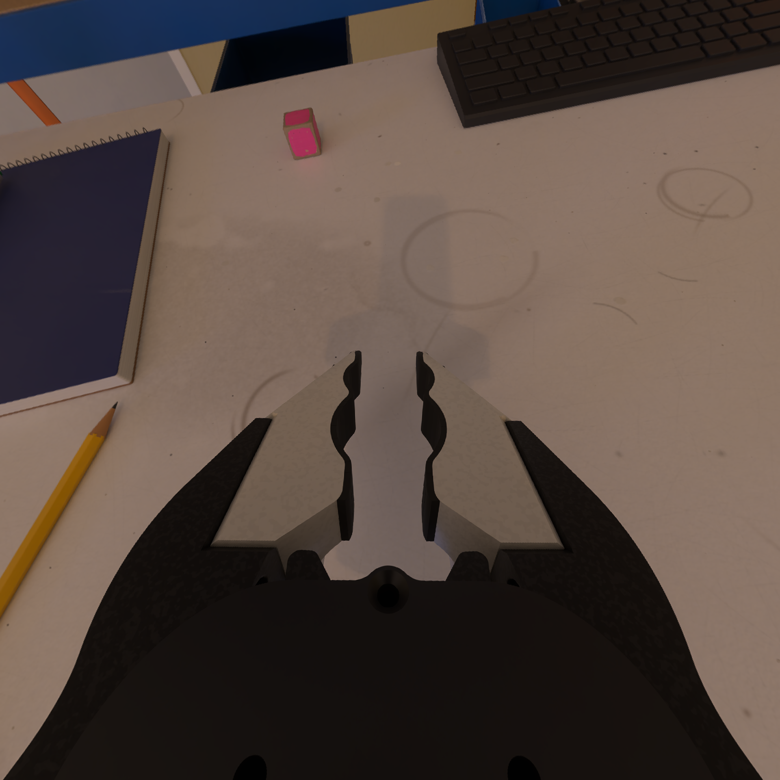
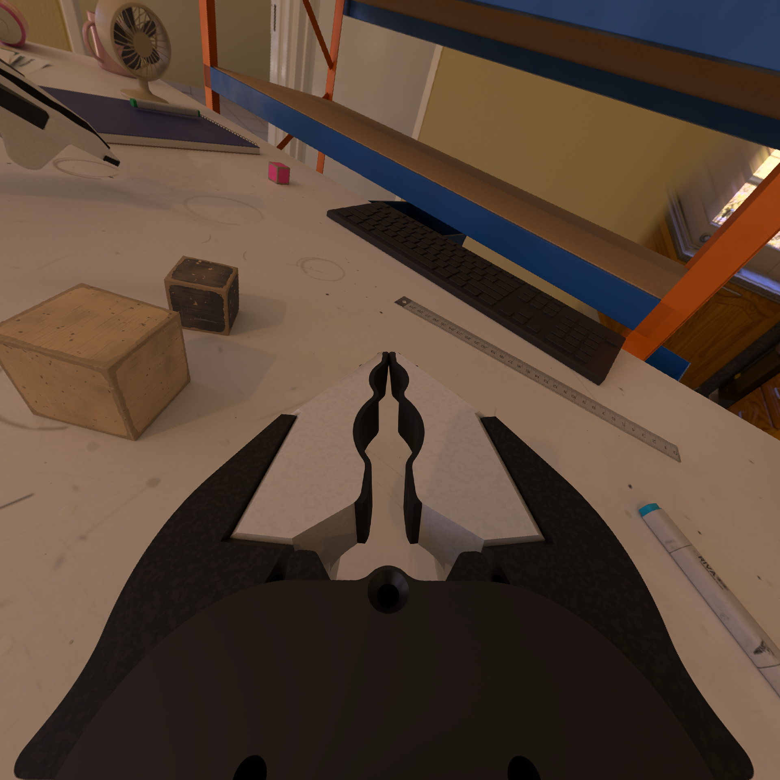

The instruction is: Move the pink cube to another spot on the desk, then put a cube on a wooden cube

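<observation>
The small pink cube (image 1: 302, 133) stands on the white desk (image 1: 548, 380), well ahead of my left gripper (image 1: 388, 354) and slightly left of it. That gripper is open and empty above the desk. In the right wrist view the pink cube (image 2: 278, 172) sits far off near the desk's back edge. A large light wooden cube (image 2: 95, 358) and a smaller dark-faced wooden cube (image 2: 204, 295) stand to the left of my right gripper (image 2: 388, 354), which is shut and empty. The left gripper (image 2: 55, 126) shows at the upper left of that view.
A black keyboard (image 1: 612, 59) (image 2: 477, 278) lies along the back edge under a blue and orange shelf (image 2: 422, 169). A blue spiral notebook (image 1: 71, 261) and yellow pencil (image 1: 55, 502) lie left. A steel ruler (image 2: 536, 375), a marker (image 2: 713, 591) and a fan (image 2: 139, 46) are also on the desk.
</observation>
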